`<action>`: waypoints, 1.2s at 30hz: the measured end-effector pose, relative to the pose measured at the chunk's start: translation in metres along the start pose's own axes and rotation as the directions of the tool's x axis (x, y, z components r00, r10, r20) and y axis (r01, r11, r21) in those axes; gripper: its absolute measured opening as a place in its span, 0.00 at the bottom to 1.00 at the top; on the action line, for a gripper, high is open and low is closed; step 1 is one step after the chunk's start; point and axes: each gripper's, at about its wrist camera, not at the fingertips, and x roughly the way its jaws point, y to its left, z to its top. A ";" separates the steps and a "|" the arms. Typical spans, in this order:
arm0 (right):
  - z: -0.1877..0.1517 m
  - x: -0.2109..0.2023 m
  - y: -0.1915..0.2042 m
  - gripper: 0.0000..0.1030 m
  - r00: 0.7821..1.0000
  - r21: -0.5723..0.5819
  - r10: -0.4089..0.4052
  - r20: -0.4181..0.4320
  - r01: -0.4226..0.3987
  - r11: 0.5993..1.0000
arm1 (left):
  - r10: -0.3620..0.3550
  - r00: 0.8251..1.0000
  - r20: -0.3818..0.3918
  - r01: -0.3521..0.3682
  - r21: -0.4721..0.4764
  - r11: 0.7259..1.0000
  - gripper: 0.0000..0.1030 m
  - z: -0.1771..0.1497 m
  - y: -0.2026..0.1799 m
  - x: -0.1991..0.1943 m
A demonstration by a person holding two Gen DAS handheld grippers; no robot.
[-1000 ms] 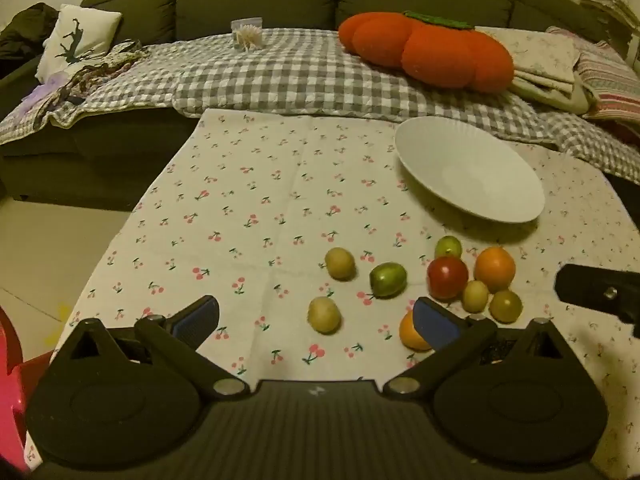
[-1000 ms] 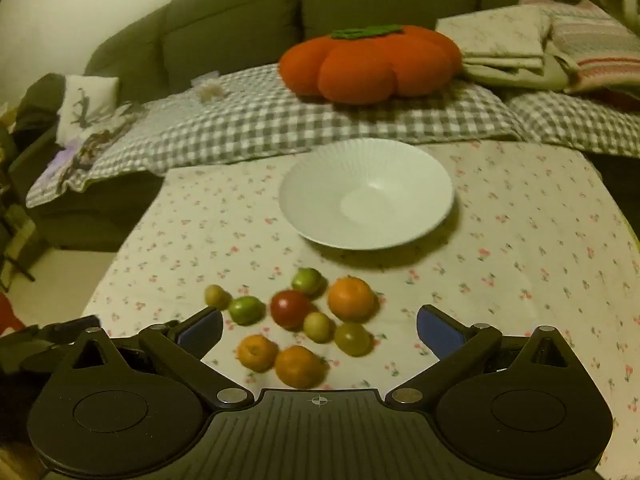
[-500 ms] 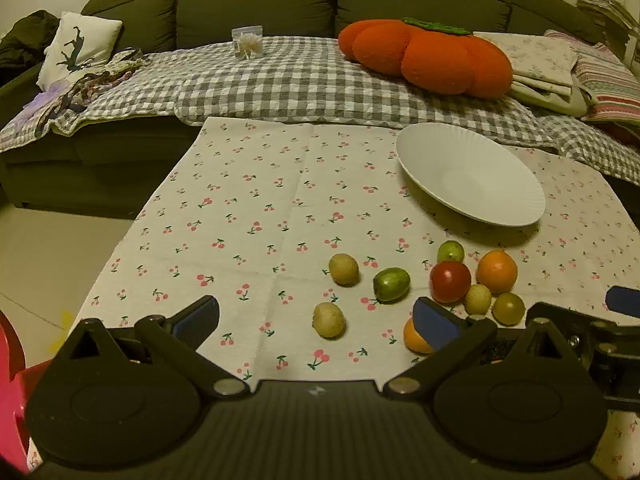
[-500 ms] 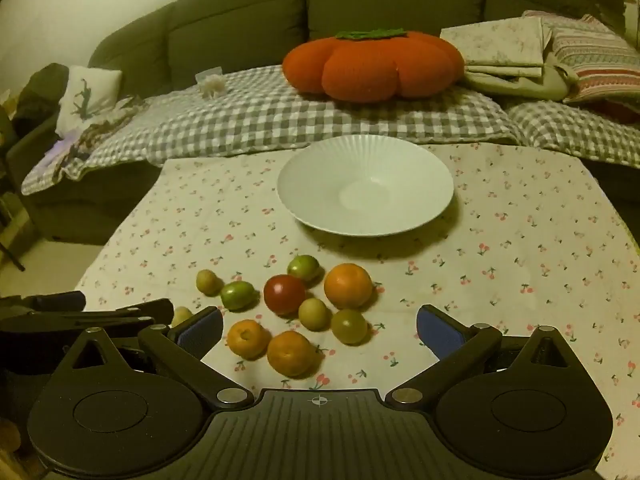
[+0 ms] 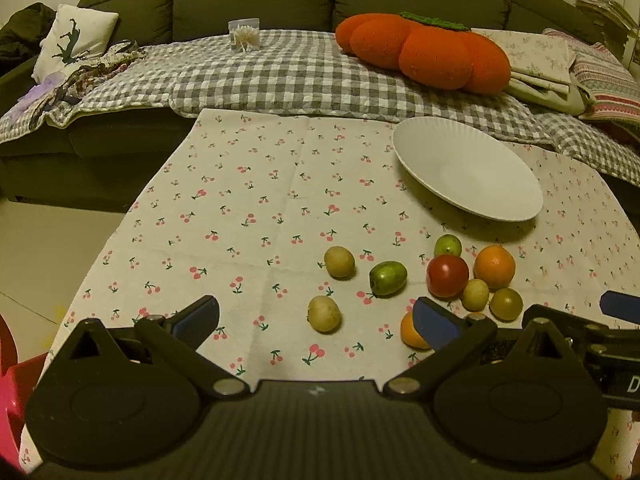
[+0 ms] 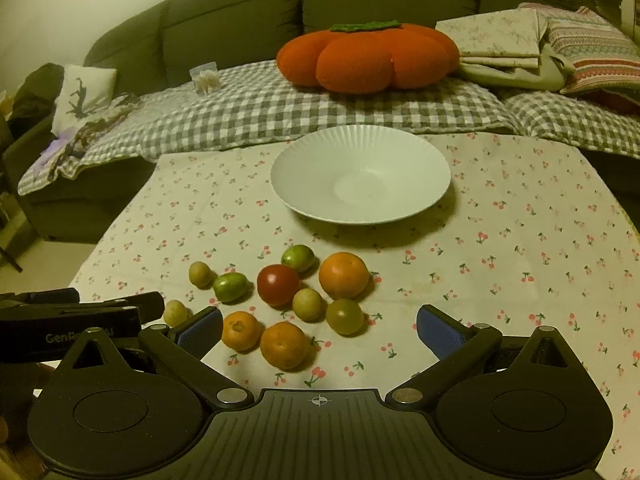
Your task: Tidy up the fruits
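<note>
Several small fruits lie loose on the cherry-print tablecloth: a red tomato (image 6: 277, 289), a large orange (image 6: 343, 275), two small oranges (image 6: 284, 345), green ones (image 6: 230, 286) and yellowish ones (image 5: 324, 313). An empty white plate (image 6: 360, 148) stands behind them; it also shows in the left wrist view (image 5: 464, 142). My left gripper (image 5: 316, 322) is open and empty, low over the cloth near a yellowish fruit. My right gripper (image 6: 320, 330) is open and empty, just in front of the small oranges.
A sofa with a grey checked blanket (image 5: 288, 72), an orange pumpkin cushion (image 6: 368, 56), folded cloths (image 6: 500, 40) and a small clear box (image 5: 244, 35) runs behind the table. The table's left edge drops to the floor (image 5: 48, 248). A red object (image 5: 12, 380) sits at lower left.
Both grippers have come lower and nearer to the fruit cluster. The right gripper has drawn in beside the left. Both stay open and empty; no fruit has moved.
</note>
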 end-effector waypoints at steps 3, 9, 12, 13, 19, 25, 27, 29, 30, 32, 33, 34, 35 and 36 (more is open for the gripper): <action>0.000 0.000 0.000 1.00 1.000 0.003 0.001 0.000 -0.001 1.000 | -0.003 1.000 -0.006 0.003 -0.004 1.000 0.99 0.000 0.000 0.002; -0.001 0.001 -0.001 1.00 1.000 0.017 0.019 -0.004 -0.019 1.000 | -0.016 1.000 -0.016 0.015 -0.021 1.000 0.99 -0.001 0.003 0.004; -0.001 0.002 -0.001 1.00 0.999 0.027 0.029 -0.013 -0.029 0.999 | -0.024 0.999 -0.021 0.023 -0.035 0.999 0.99 -0.001 0.004 0.005; -0.001 0.003 -0.001 1.00 0.999 0.028 0.032 -0.014 -0.031 0.999 | -0.025 0.999 -0.020 0.024 -0.035 0.999 0.99 -0.001 0.004 0.005; -0.001 0.004 0.000 1.00 0.999 0.027 0.044 -0.020 -0.043 0.999 | -0.028 0.999 -0.018 0.027 -0.031 0.999 0.99 0.000 0.003 0.005; -0.002 0.003 0.001 1.00 0.998 0.026 0.052 -0.023 -0.052 0.998 | -0.028 0.999 -0.023 0.027 -0.039 0.999 0.99 -0.002 0.005 0.008; -0.002 0.004 0.001 1.00 0.998 0.023 0.058 -0.027 -0.058 0.998 | -0.030 0.999 -0.024 0.029 -0.038 0.999 0.99 -0.002 0.005 0.009; -0.002 0.004 0.002 1.00 0.998 0.021 0.061 -0.031 -0.061 0.998 | -0.032 0.999 -0.024 0.031 -0.034 0.999 0.99 -0.002 0.004 0.009; -0.002 0.004 0.002 1.00 0.997 0.021 0.064 -0.033 -0.063 0.998 | -0.033 0.999 -0.023 0.032 -0.033 0.999 0.99 -0.002 0.004 0.009; -0.003 0.005 0.003 0.99 0.997 0.019 0.069 -0.039 -0.069 0.997 | -0.032 0.999 -0.030 0.031 -0.042 0.999 0.98 -0.002 0.005 0.010; -0.003 0.005 0.003 0.99 0.996 0.018 0.074 -0.042 -0.073 0.997 | -0.033 0.999 -0.032 0.032 -0.045 0.998 0.98 -0.002 0.006 0.011; -0.003 0.006 0.003 0.99 0.996 0.019 0.076 -0.044 -0.075 0.997 | -0.034 0.999 -0.035 0.032 -0.052 0.998 0.98 -0.001 0.009 0.011; -0.003 0.006 0.003 0.99 0.996 0.020 0.077 -0.046 -0.076 0.997 | -0.034 0.999 -0.036 0.032 -0.062 0.998 0.98 -0.001 0.012 0.012; -0.004 0.007 0.002 0.99 0.996 0.022 0.077 -0.047 -0.077 0.997 | -0.033 0.999 -0.036 0.030 -0.072 0.997 0.97 0.000 0.015 0.013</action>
